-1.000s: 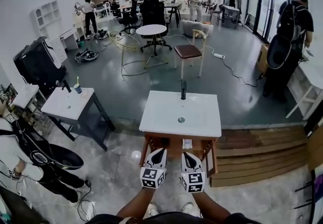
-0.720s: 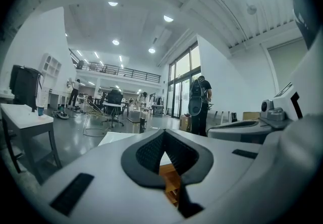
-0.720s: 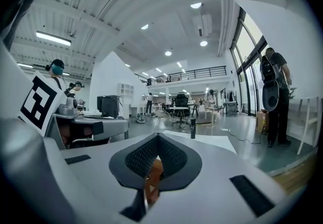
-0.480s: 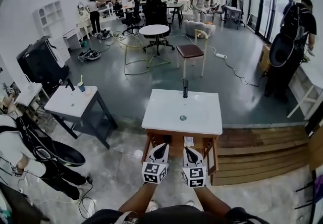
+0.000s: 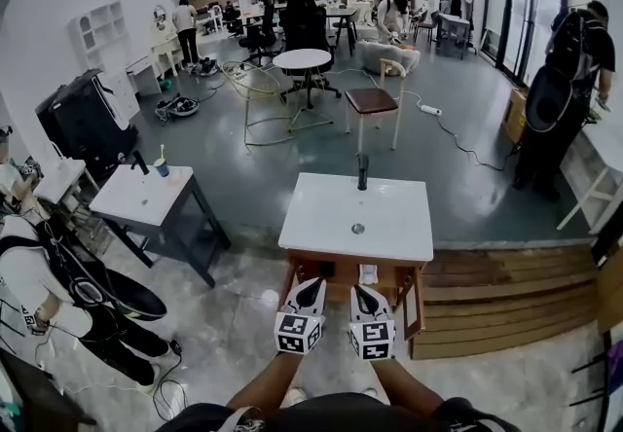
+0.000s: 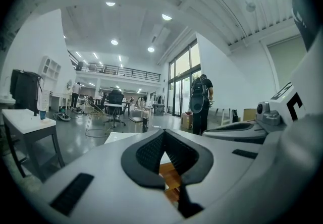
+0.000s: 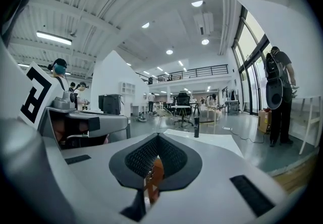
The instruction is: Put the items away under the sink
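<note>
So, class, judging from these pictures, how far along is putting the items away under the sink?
Done: the wooden cabinet under the sink seems to stand open. In hand: nothing; the left gripper and right gripper hang before it, fingers shut and empty. Left: apparently all the stowing; only a small white thing shows at the cabinet's front.

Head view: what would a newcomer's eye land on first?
The white sink top on its wooden cabinet sits dead centre, a black faucet at its far edge. Just below it the left gripper and right gripper hang side by side, jaws shut and empty, pointing at the cabinet. At the right edge stands a person with a backpack.
</note>
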